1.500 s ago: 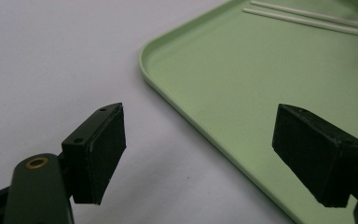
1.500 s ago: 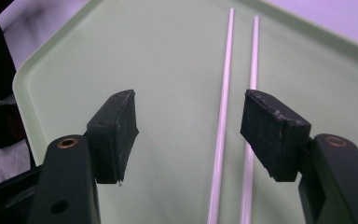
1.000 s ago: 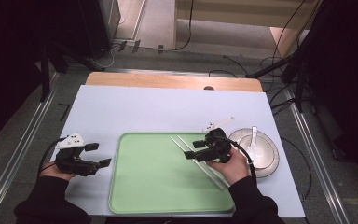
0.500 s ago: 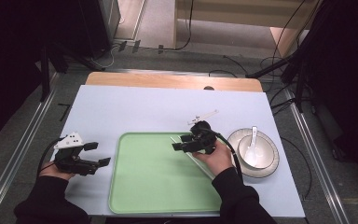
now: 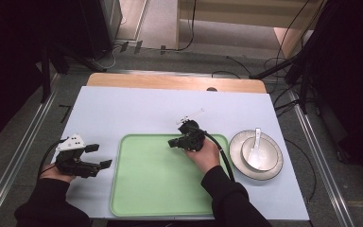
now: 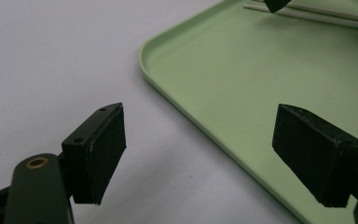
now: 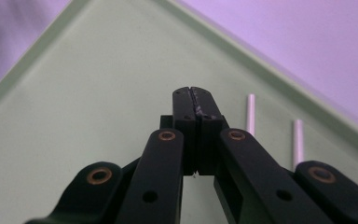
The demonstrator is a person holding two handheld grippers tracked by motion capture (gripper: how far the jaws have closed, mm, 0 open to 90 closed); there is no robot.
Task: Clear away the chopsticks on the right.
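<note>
A light green tray (image 5: 156, 184) lies on the pale table in front of me. Two thin white sticks (image 7: 251, 114) rest on the tray near its far edge, just right of my right gripper (image 7: 193, 93). Its jaws have just been closing and now press together with nothing between them. In the high view the right gripper (image 5: 171, 142) points left over the tray's far part. My left gripper (image 5: 99, 156) rests left of the tray, open and empty. The left gripper view has its pads (image 6: 98, 154) wide apart, the tray (image 6: 261, 70) and the sticks (image 6: 317, 15) beyond.
A white bowl (image 5: 260, 153) with a white spoon (image 5: 255, 142) in it stands on a plate (image 5: 237, 142) right of the tray. The pale mat ends at a wooden strip (image 5: 170, 81) at the back. Cables trail on the floor beyond.
My right gripper has moved left from beside the bowl to the tray's far middle, and its jaws have closed. The left gripper has stayed still.
</note>
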